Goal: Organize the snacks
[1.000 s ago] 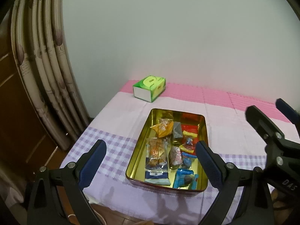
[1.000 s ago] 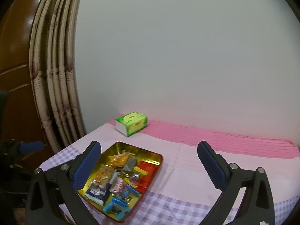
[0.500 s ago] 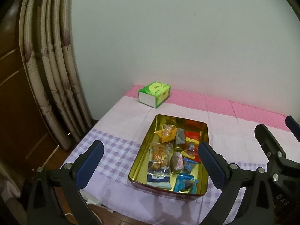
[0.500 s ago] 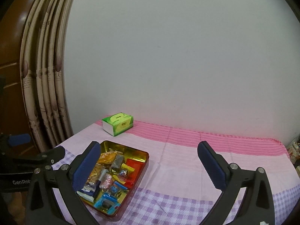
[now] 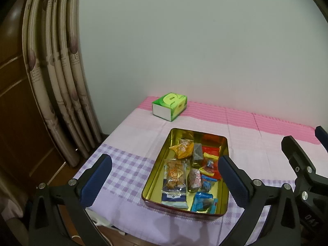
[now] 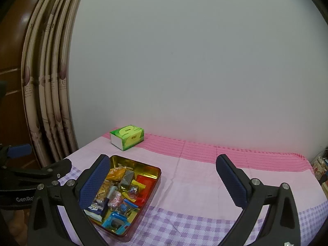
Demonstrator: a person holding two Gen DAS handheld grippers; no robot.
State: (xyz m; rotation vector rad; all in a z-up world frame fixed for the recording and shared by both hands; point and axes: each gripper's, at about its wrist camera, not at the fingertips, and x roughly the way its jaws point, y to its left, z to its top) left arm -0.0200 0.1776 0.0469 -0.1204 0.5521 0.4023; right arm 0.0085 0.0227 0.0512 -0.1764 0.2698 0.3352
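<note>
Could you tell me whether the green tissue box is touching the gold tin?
Apart. The left wrist view shows a strip of bare pink cloth between the tissue box and the tin; the right wrist view shows the same gap.

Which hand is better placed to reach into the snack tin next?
Left, probably. The left gripper, jaws open and empty, frames the tin straight ahead. The right gripper, also open, faces mostly bare tablecloth, with the tin off to its left.

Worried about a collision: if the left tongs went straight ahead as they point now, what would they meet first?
Probably the gold rectangular snack tin on the checked tablecloth, near its front rim; depth is unclear. The left tongs are open and empty.
</note>
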